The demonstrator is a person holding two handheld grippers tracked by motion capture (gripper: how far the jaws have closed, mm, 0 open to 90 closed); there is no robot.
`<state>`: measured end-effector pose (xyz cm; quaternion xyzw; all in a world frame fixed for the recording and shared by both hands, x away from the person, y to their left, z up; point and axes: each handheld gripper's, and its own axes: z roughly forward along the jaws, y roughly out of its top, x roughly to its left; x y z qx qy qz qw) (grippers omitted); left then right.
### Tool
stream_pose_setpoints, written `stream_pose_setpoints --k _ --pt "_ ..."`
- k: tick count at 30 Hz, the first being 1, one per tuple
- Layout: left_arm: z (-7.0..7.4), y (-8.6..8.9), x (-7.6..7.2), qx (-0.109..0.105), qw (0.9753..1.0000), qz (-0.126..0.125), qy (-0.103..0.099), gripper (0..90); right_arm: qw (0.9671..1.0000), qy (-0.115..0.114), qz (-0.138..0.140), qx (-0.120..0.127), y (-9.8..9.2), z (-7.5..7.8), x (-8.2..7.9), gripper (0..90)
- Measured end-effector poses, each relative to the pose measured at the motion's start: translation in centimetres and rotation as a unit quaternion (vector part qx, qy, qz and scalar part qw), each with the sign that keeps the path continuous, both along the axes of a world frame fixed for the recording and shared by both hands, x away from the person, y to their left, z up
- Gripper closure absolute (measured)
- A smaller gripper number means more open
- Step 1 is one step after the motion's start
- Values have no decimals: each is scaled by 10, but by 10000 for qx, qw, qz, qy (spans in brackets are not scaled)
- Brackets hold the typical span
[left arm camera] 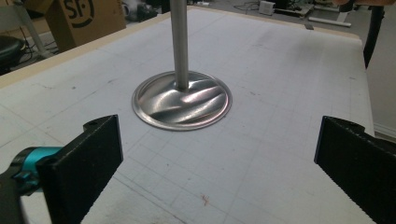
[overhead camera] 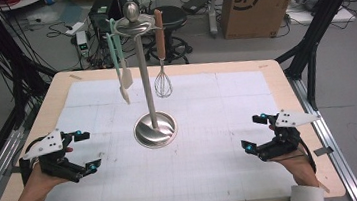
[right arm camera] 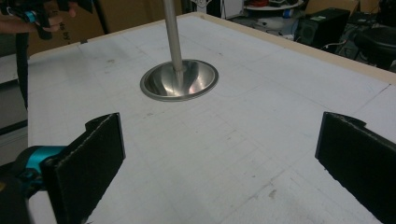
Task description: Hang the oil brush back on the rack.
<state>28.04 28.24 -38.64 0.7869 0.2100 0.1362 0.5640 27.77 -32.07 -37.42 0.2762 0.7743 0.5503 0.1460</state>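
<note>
Here the stand (overhead camera: 155, 129) sits between both spread-jawed grippers (left (overhead camera: 86, 151), right (overhead camera: 252, 133)).

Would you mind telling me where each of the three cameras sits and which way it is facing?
High view: above the person's edge of the table, looking forward and down at the utensil stand; both forearms, the left gripper and the right gripper show.
Left gripper view: rides the left gripper, low over the mat, facing the stand's base; its two black jaws show, wide apart.
Right gripper view: rides the right gripper, facing the base from the opposite side; its jaws show, wide apart.
Shared: all three see the stand's base and pole.
</note>
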Motion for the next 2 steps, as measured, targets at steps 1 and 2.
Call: stream_pose_setpoints --k 1,2 --pt "1 0 0 22 10000 -13 -27 16 10000 3 -4 -1 0 0 -1 2" --pt "1 0 -1 9 10000 -20 -27 17 10000 22 2 -11 -1 0 -1 2"
